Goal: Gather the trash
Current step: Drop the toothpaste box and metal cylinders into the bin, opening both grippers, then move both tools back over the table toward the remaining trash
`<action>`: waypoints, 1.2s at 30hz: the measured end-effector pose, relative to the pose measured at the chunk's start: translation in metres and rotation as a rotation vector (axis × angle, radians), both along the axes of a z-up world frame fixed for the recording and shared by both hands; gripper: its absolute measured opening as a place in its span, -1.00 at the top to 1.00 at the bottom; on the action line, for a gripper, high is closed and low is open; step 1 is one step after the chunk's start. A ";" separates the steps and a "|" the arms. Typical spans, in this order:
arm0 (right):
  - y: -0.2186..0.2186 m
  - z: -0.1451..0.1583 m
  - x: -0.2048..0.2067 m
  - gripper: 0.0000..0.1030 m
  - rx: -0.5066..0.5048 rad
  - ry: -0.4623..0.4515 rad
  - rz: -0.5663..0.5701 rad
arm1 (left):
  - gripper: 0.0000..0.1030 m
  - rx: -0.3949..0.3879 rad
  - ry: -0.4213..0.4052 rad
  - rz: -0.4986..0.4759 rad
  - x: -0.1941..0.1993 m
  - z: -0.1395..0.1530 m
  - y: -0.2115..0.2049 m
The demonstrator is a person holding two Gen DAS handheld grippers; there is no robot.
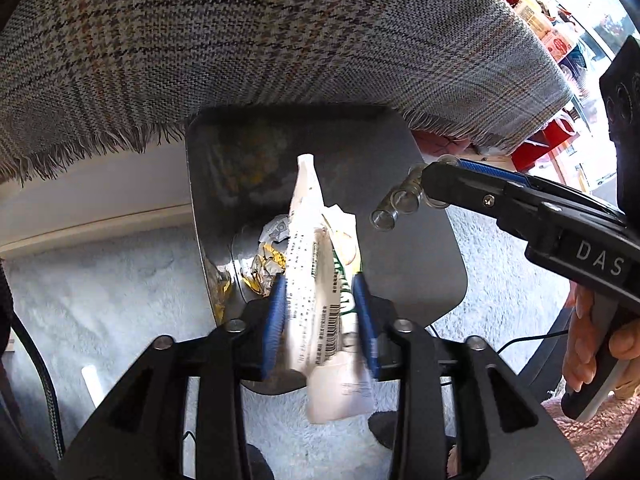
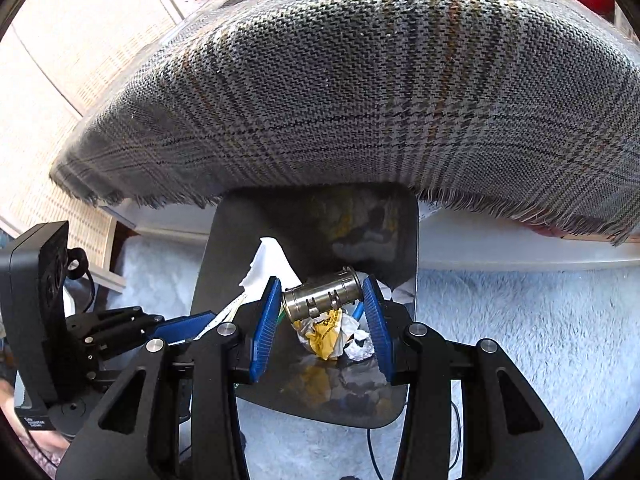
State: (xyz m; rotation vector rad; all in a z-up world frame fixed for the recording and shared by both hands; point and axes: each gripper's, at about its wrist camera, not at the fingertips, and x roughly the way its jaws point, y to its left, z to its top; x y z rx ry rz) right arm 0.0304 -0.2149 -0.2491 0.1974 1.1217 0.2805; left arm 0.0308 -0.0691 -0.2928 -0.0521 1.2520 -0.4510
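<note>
Below the fringed edge of the plaid cloth (image 1: 240, 40), lower centre of both views: dark bin (image 1: 404, 280) standing open-topped on pale carpet (image 2: 520, 320). Crumpled yellow-and-white scraps (image 2: 328, 336) lying at its bottom.

Left gripper (image 1: 320, 312) poised over the bin mouth, pointing steeply down. White wrapper (image 1: 312, 264) with a barcode standing upright between the blue fingers (image 1: 276, 312), roughly half-open. Wrapper blurred while the fingers read sharp; cannot tell whether the pads press on it or merely flank it. Top end reaching down into the bin, lower end hanging toward the camera.

Right gripper (image 2: 322, 308) at centre of the right wrist view, also over the bin. Small ribbed cylinder (image 2: 320, 298) spanning crosswise between the fingertips, both ends apparently against the pads; about half-open and gripping. Seen again at right of centre in the left wrist view, above the bin's right side. Hand (image 1: 592, 344) on the right handle at the lower right edge.

Step judged: drop-off, both items carried to the bin and positioned above it.

Next move calls for widening both sets of fingers fully so that wrapper and cylinder fall inside the rim. Possible snag: wrapper clinging to a pad or catching on the near wall.
</note>
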 end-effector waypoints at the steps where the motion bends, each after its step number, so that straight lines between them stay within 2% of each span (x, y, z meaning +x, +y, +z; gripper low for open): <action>1: 0.000 0.000 0.001 0.14 0.001 0.002 -0.005 | 0.25 0.000 0.000 0.005 0.000 0.000 0.001; 4: -0.002 -0.001 0.003 0.08 -0.002 0.003 -0.029 | 0.20 0.002 -0.005 0.018 0.001 0.001 0.011; 6: -0.006 0.000 0.002 -0.19 -0.007 -0.003 -0.049 | 0.08 0.003 -0.009 0.027 0.001 0.002 0.015; 7: -0.009 0.000 0.001 -0.25 -0.012 -0.010 -0.062 | 0.04 0.005 -0.014 0.031 0.001 0.003 0.017; 10: -0.018 0.002 0.001 -0.43 -0.028 -0.021 -0.088 | -0.18 0.018 -0.035 0.041 0.001 0.008 0.026; 13: -0.028 0.003 0.001 -0.76 -0.056 -0.028 -0.113 | -0.46 0.023 -0.037 0.053 0.001 0.009 0.035; 14: -0.032 0.003 0.001 -0.86 -0.060 -0.031 -0.118 | -0.63 0.029 -0.039 0.059 0.002 0.011 0.036; 15: -0.034 0.003 0.001 -0.87 -0.059 -0.034 -0.117 | -0.78 0.034 -0.042 0.063 0.002 0.013 0.038; 16: -0.037 0.003 0.001 -0.87 -0.056 -0.034 -0.112 | -0.83 0.037 -0.045 0.065 0.003 0.014 0.042; 20: -0.041 0.011 0.001 -0.93 -0.083 -0.064 -0.078 | -0.84 0.073 -0.054 0.062 0.007 0.022 0.052; 24: -0.048 0.038 -0.001 -0.93 -0.105 -0.137 -0.071 | -0.84 0.105 -0.084 0.056 0.012 0.043 0.059; 29: -0.058 0.085 0.007 -0.93 -0.088 -0.223 -0.131 | -0.84 0.104 -0.158 0.080 0.022 0.088 0.067; 36: -0.065 0.131 0.035 -0.92 -0.048 -0.302 -0.163 | -0.84 0.095 -0.263 0.127 0.056 0.150 0.079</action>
